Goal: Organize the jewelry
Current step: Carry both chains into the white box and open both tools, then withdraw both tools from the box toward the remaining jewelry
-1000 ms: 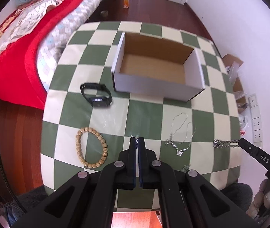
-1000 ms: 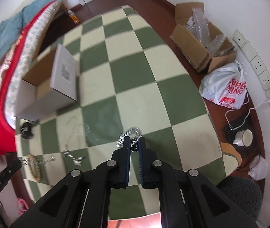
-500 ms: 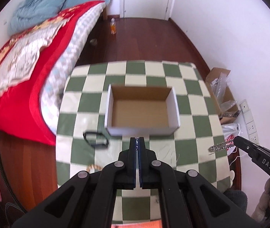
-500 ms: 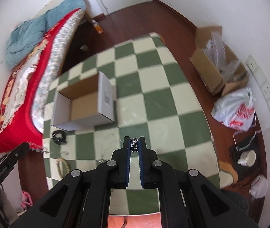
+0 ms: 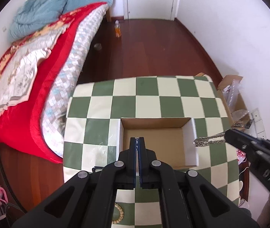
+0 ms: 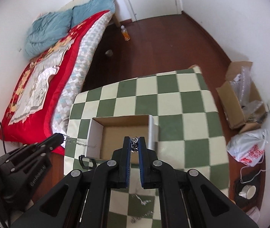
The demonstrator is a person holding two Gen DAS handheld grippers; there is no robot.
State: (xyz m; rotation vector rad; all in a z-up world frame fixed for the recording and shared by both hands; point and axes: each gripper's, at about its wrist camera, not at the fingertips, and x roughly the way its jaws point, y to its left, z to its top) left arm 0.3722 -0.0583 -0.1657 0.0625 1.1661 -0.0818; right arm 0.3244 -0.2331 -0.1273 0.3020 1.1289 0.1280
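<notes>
Right gripper is clamped on a silver chain bracelet, a knot of links showing between its blue-lined fingers; from the left wrist view the same bracelet sticks out of that gripper's tip as a loop, held in the air over the right wall of the cardboard box. Left gripper has its fingers pressed together on a fine silver chain, which trails out of its tip toward the box's left wall in the right wrist view. Both grippers are raised above the table, one at each side of the box.

That box is open-topped, white outside and brown inside, and sits on the green-and-cream checkered table; no jewelry shows on the part of its floor in view. On the near side of the box, a black smartwatch lies on the cloth at the box's near left corner. A wooden bead bracelet lies nearer still, partly hidden by the left gripper's body. A small silver piece lies on the cloth between the right gripper's arms, too blurred to identify.

Left of the table is a bed with a red quilt and a blue blanket. An orange bottle stands on the dark wood floor at the far end. To the right, by the wall, sit an open carton and a white plastic bag.
</notes>
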